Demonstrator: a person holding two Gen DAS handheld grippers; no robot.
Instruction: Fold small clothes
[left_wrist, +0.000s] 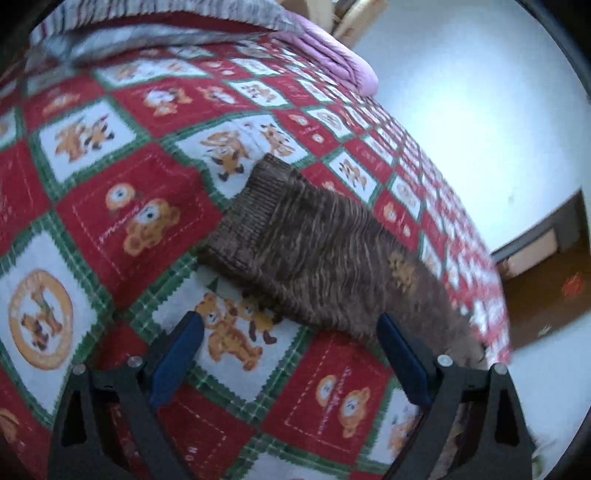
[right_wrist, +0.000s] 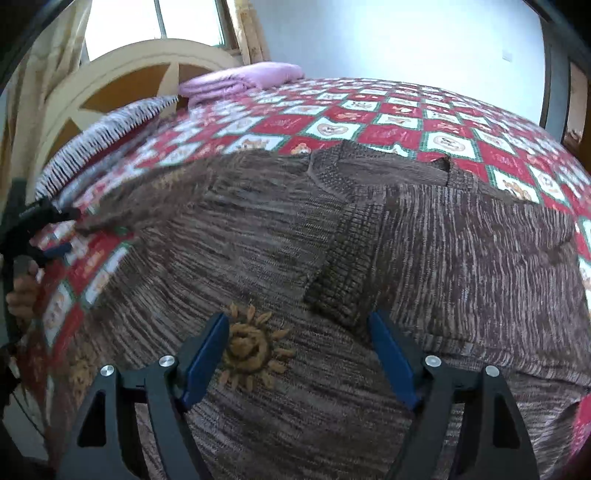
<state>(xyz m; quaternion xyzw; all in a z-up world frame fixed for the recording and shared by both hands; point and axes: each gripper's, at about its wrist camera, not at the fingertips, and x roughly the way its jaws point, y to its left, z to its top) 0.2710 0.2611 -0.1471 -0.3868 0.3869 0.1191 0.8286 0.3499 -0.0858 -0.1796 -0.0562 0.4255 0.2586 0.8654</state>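
Brown knit sweater spread flat on bed, sleeve folded across chest.

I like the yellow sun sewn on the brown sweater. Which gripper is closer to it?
Right. The right gripper hangs open straddling the sun. The left gripper sits far off at the sweater's sleeve edge.

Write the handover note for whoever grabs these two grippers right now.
Left gripper: open, holds nothing, over the bedspread beside the sweater's sleeve.
Right gripper: open, holds nothing, over the sweater body near the sun motif.
Sweater: brown knit, lies spread on the bed, one ribbed cuff lying across the chest, the other sleeve stretched out to the side.
Done: at most one sleeve brought in; hard to tell.
Left: bring in the outstretched sleeve, then fold the body.
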